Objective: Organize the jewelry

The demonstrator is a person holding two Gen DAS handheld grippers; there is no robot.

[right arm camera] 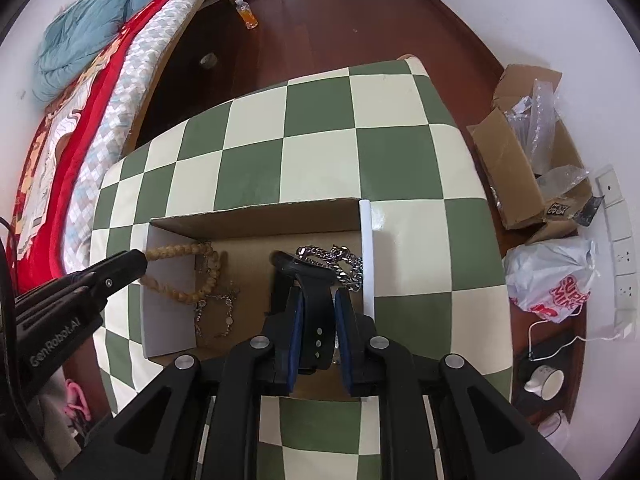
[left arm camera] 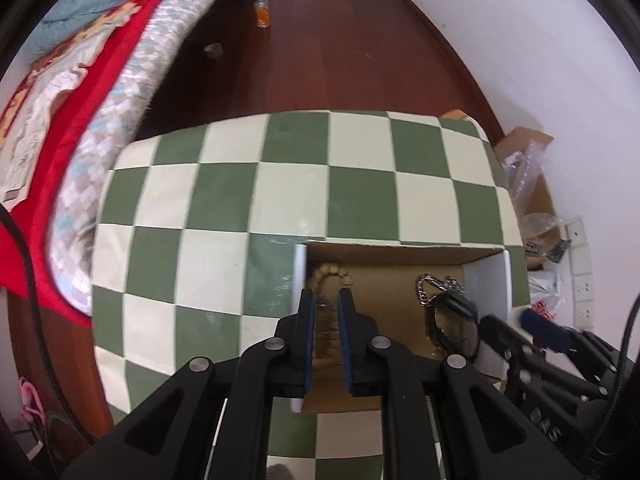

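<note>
- The cardboard box sits open on the green-and-cream checkered counter, and everything below is placed relative to that box.
- The left hand-held gripper reaches in over the box's left white wall, its blue-padded fingers set a narrow gap apart; in its own view something dark and fine lies between them, too blurred to name.
- The right wrist view shows more — the tip of that same hand-held gripper meets the wooden bead bracelet, which loops across the left half of the box floor, so it probably pinches the beads, though the contact point is hidden.
- A thin silver chain lies on the box floor just beside the beads, seen only in the right wrist view.
- The right hand-held gripper hangs over the right half of the box, its fingers close on either side of a black watch strap that runs between them — whether the pads press it I cannot tell.
- A chunky silver chain bracelet lies against the box's right white wall, touching the watch.
- Beyond the box, left of the counter, is a bed with a red quilt; an orange bottle stands on the wooden floor.
</note>
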